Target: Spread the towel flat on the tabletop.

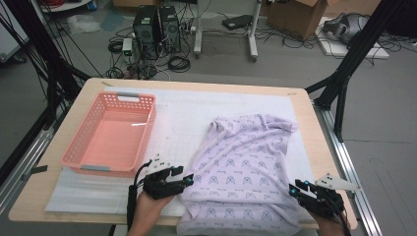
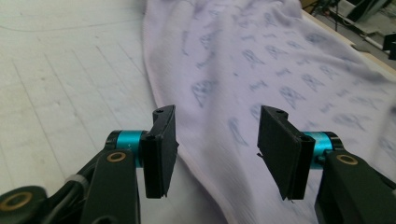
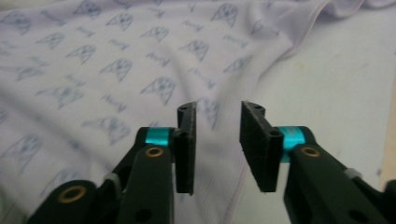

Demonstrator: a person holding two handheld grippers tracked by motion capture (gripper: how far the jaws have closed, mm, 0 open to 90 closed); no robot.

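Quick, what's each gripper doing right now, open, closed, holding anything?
Left gripper: open, nothing held; the lilac cloth's edge lies below the gap.
Right gripper: open, nothing held; it hangs over the cloth's edge.

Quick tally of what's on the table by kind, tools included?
Pink plastic basket: 1
Lilac printed cloth: 1
White mat: 1
Handheld tools: 2, left tool and right tool, both open with nothing between the jaws
Total: 5
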